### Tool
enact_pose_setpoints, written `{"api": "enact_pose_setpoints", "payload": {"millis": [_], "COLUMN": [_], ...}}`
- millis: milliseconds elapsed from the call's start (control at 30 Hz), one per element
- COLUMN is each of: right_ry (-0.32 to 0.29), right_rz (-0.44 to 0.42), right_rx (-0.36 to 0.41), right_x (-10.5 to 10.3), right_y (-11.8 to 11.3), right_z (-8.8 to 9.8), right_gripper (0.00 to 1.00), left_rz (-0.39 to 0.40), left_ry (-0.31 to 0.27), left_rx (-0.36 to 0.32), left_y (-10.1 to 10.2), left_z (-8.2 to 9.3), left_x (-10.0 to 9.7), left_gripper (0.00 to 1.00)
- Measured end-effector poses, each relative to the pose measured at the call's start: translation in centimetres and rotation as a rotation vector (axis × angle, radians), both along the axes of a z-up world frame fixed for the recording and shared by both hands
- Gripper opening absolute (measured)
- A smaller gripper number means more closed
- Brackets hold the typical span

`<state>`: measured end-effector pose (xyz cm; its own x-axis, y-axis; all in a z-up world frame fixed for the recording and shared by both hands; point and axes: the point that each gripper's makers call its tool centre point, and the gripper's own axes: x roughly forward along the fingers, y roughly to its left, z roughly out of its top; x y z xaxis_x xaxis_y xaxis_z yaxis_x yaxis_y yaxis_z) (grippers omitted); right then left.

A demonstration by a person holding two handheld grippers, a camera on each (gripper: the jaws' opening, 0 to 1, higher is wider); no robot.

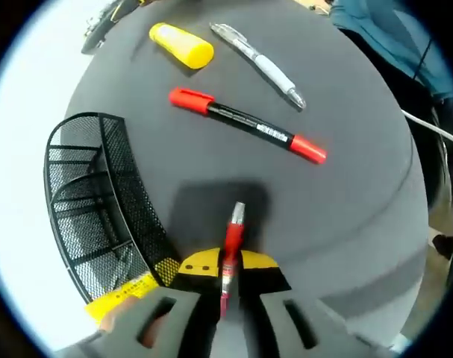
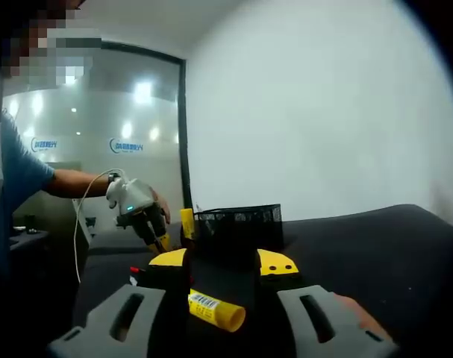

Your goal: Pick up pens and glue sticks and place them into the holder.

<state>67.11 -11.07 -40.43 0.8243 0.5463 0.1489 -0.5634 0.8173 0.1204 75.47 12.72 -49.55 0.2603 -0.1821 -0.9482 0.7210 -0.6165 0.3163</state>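
Observation:
On the dark grey table point(image 1: 353, 224), my left gripper point(image 1: 227, 277) is shut on a red pen point(image 1: 232, 240) whose silver tip points forward. Beyond it lie a red-capped black marker point(image 1: 245, 123), a white pen point(image 1: 260, 61) and a yellow glue stick point(image 1: 183, 45). The black mesh holder point(image 1: 92, 201) stands at the left. My right gripper point(image 2: 225, 282) is shut on a yellow glue stick point(image 2: 215, 309), held low and crosswise. Ahead of it stands the holder point(image 2: 237, 224), with the left gripper point(image 2: 153, 237) to its left.
Another yellow glue stick point(image 1: 125, 297) sits at the holder's near end, also a yellow stick point(image 2: 187, 222) by its left side; I cannot tell whether it is inside. A person in a blue shirt point(image 1: 390, 37) stands at the far side. A white cable point(image 1: 435, 130) hangs off the right edge.

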Motion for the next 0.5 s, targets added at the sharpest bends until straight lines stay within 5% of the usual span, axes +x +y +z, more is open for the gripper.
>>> {"api": "enact_pose_setpoints", "payload": {"millis": [500], "right_ry": [0.012], "right_rz": [-0.005], "right_rx": [0.013], "right_x": [0.2], "right_y": [-0.2], "right_z": [-0.1], "right_gripper": [0.3], "left_rz": [0.276], "left_ry": [0.182], "left_rx": [-0.498], "left_y": [-1.8], "left_z": [5.3], "left_x": [-2.0], "left_gripper": [0.07]}}
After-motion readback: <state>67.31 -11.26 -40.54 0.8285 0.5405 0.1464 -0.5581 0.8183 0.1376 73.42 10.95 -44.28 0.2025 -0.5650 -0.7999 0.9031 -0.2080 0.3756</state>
